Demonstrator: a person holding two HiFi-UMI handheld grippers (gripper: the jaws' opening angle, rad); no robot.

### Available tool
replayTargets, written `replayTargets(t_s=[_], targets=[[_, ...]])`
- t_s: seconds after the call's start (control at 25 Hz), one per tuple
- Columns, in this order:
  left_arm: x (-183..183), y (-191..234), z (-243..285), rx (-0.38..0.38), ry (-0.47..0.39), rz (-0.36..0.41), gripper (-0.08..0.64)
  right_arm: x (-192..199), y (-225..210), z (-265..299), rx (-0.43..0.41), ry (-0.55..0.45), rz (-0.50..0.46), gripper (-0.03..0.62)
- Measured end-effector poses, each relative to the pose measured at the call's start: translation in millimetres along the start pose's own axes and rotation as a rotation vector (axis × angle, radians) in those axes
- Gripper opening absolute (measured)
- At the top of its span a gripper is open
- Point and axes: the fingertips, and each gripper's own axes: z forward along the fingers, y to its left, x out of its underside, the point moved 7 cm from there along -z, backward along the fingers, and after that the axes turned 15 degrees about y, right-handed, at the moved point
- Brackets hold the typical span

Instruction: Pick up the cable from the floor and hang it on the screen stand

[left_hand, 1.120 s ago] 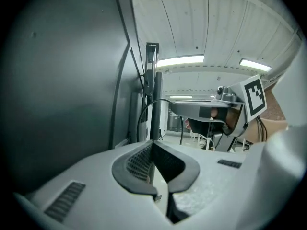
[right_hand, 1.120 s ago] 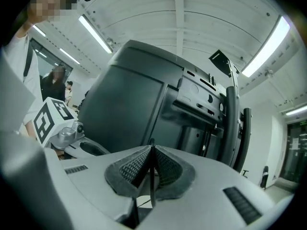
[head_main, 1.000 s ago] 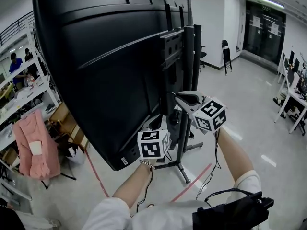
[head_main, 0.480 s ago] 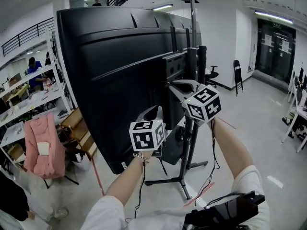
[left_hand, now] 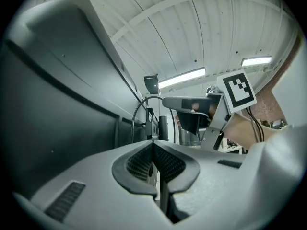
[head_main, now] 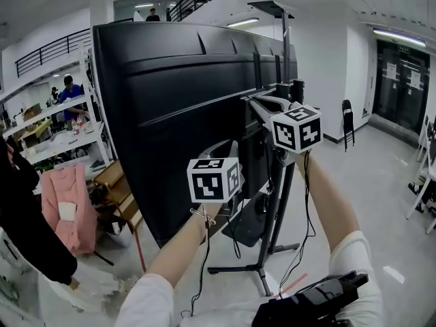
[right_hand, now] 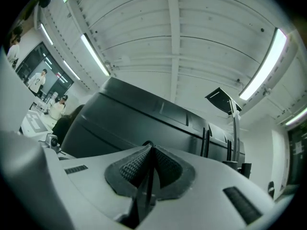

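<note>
Cable off the floor, pinched at two spots. Left hand-held gripper pressed together on the thin black line, an arc of it showing just beyond the pad tips and curving up toward the other gripper. Right hand-held gripper likewise clamped on it, a dark strand running down between the ribbed pads and a small bend poking out at the tip.

Both held high and near level behind the screen. Right one farther and higher, just beside the top of the stand; left one nearer and lower. Probably gripped at two points to keep a span of slack between them, ready for draping over the stand rather than dangling loose.

Judged well along: pickup done, hanging not yet done. Next move likely calls for lifting the span over some projecting part of the stand, then spreading the jaws. Risk: thin cable slipping off a smooth post.

Containers: only brown boxes low at far left, beside a pink garment. Contents impossible to tell from here; none part of the job.
</note>
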Motion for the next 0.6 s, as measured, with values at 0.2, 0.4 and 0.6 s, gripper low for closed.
replayTargets(t_s=[0.2,0.4,0.6], targets=[[-20.3,-0.4,18.5,0.022,-0.003,-0.009,0.003,-9.4,-25.4,12.8,0.042,-0.004,0.049,0.036],[-31.2,-0.2,28.6,0.043,-0.009,0.002,0.003,-6.4,-53.2,23.9,0.079,0.000,0.114,0.036],[-34.1,-0.1,34.4,0.082,-0.014,-0.008,0.003,6.2,-78.2,26.5,0.111,-0.013,0.192,0.037]])
